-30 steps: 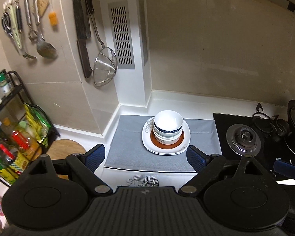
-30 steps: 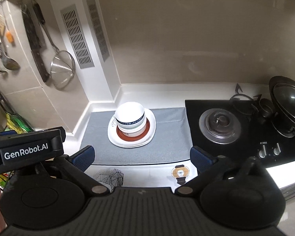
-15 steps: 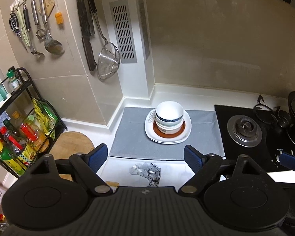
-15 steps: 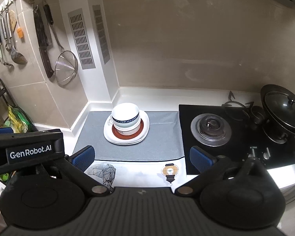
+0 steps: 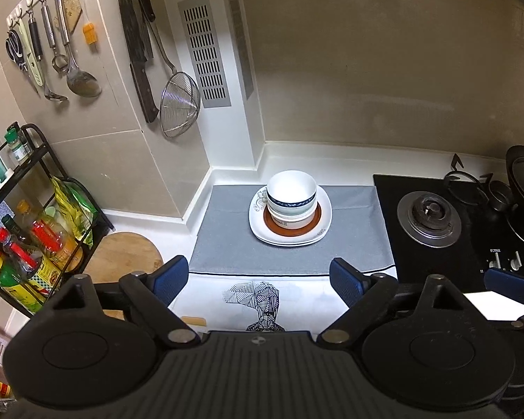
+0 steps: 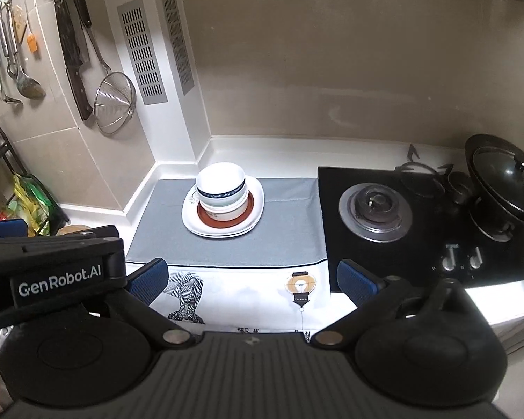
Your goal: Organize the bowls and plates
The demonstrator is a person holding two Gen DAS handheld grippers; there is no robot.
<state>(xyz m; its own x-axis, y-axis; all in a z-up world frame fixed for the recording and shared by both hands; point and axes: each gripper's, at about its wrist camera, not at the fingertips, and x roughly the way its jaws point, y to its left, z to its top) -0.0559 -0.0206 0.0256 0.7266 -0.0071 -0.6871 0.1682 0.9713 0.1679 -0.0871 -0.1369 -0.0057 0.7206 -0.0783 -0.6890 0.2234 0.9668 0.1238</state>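
You held the left hand-held gripper (image 5: 258, 279) and right hand-held gripper (image 6: 251, 279) wide and empty, short of the grey mat (image 5: 227, 241). On the mat sat the stacked bowls (image 5: 290, 192) on plates (image 5: 323, 216). Only the left view showed the spice rack (image 5: 35, 209) fully; only the right showed the lidded wok (image 6: 506, 181).

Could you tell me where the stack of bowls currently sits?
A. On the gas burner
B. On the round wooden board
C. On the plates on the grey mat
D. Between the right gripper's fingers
C: the stack of bowls rests on a brown plate atop white plates on the grey mat; both grippers are open and apart from it.
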